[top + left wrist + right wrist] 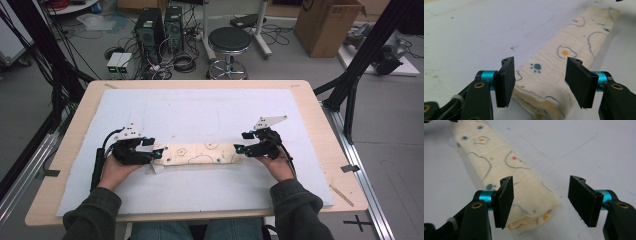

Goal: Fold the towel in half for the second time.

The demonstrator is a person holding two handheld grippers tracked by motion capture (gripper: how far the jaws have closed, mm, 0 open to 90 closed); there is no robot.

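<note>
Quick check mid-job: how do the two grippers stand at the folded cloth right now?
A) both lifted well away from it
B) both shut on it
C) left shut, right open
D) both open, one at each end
D: the left gripper and right gripper each show jaws spread apart, one at each end of the folded cloth.

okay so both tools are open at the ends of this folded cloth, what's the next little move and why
Probably close both tools on the cloth's ends. The left tool stands open with the end of the folded cloth between its jaws. The right tool is open too, though the cloth end sits toward its left jaw, so shift it slightly to centre first.
</note>
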